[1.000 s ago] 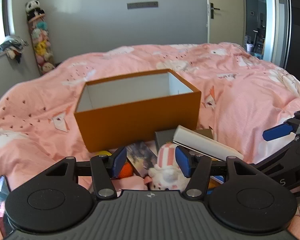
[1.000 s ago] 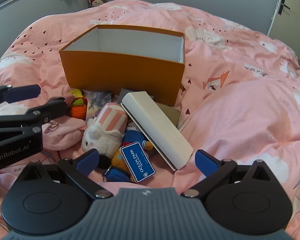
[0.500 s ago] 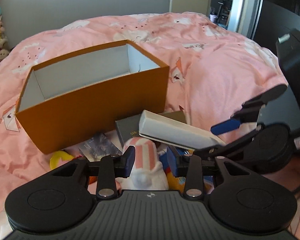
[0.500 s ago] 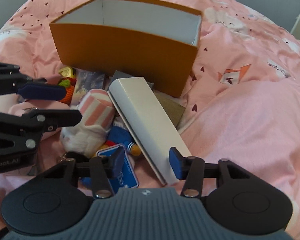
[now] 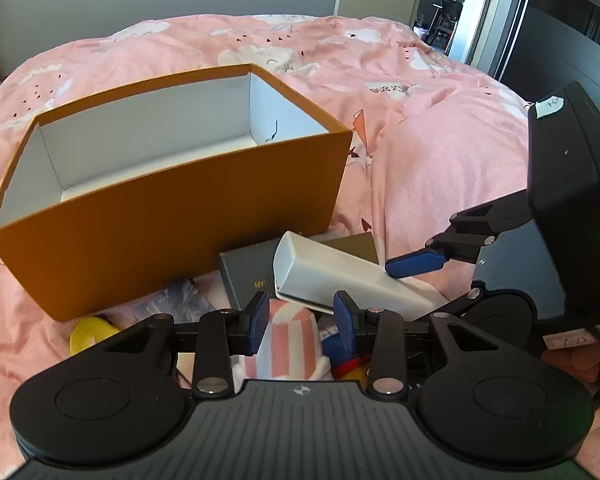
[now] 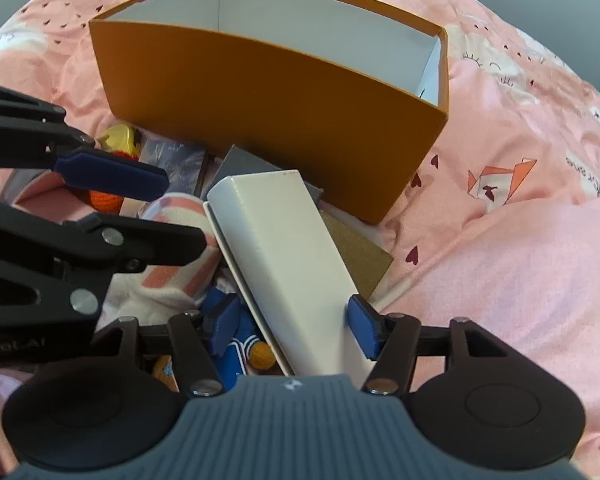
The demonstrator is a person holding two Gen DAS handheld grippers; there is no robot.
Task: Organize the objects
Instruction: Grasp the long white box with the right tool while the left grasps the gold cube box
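An open orange box (image 5: 180, 232) with a white inside stands on the pink bed, with a pile of objects in front of it. My left gripper (image 5: 302, 322) is low over a pink-and-white striped plush (image 5: 288, 340). Its blue pads flank the plush's striped top without clearly pressing on it. A long white box (image 6: 284, 248) leans across the pile. My right gripper (image 6: 294, 326) straddles its near end with its jaws opening. The right pad sits at the box's edge and the left pad stands clear of it. The left gripper (image 6: 184, 212) also shows from the side.
A grey flat box (image 5: 244, 272) and a brown cardboard piece (image 6: 360, 256) lie under the white box. A yellow crochet toy (image 5: 86, 334), an orange crochet toy (image 6: 106, 200), a printed packet (image 6: 176, 160) and a blue doll (image 6: 240, 352) crowd the pile. The pink duvet (image 6: 520, 280) bulges on the right.
Both grippers have come down and closer to the pile. The left jaws narrowed and now flank the striped plush. The right jaws closed in from wide, then widened slightly around the white box's end.
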